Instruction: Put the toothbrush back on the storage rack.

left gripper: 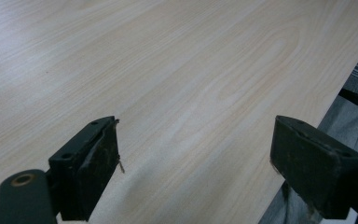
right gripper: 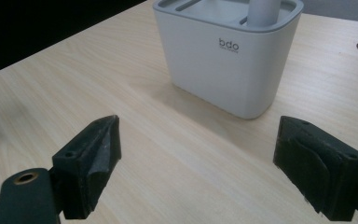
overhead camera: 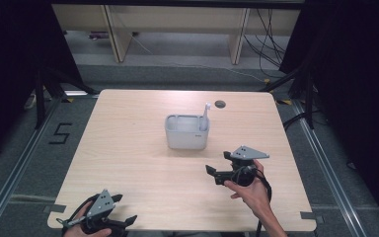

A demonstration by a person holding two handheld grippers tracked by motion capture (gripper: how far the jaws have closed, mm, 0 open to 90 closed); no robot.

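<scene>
Holder [overhead camera: 186,133], a pale grey slotted box marked "bdo", sits at mid-table with a white toothbrush [overhead camera: 205,116] standing upright in its right-hand slot, long axis vertical. We see it just ahead of our right gripper [overhead camera: 216,175], whose jaws are spread wide and empty, so that hand is the nearer. Our left gripper [overhead camera: 121,215], likewise gaping, rests well apart at the near edge of the table [overhead camera: 128,148].
</scene>
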